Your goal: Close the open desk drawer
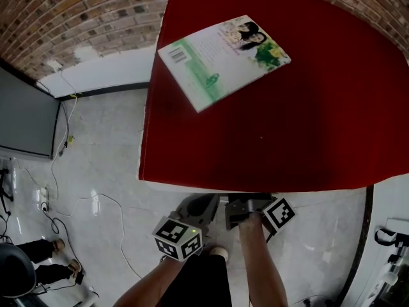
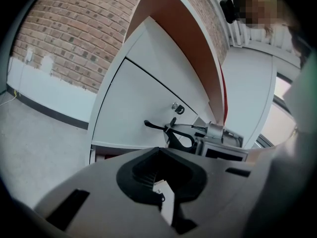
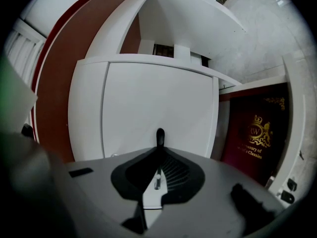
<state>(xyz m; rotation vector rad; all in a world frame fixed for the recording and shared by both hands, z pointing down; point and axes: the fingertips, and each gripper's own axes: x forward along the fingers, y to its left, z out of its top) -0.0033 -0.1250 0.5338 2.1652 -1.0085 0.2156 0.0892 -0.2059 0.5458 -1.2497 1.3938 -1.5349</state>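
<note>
The white drawer front (image 2: 133, 103) hangs under the red desk top (image 1: 307, 126), with a small lock (image 2: 177, 108) and a thin black handle (image 2: 154, 126). In the left gripper view, my right gripper (image 2: 177, 133) has its black jaws closed around that handle. In the right gripper view its jaws (image 3: 159, 137) show as one thin black tip against the drawer front (image 3: 158, 103). My left gripper (image 1: 201, 204) hovers just left of the right gripper (image 1: 246, 206) at the desk's front edge, touching nothing I can see. Its own jaws are hidden by its grey body.
A green and white book (image 1: 223, 56) lies on the desk top. A dark red book with gold print (image 3: 255, 133) stands in the space right of the drawer front. Cables (image 1: 64, 190) trail over the tiled floor at left. Another person's legs (image 1: 45, 258) stand bottom left.
</note>
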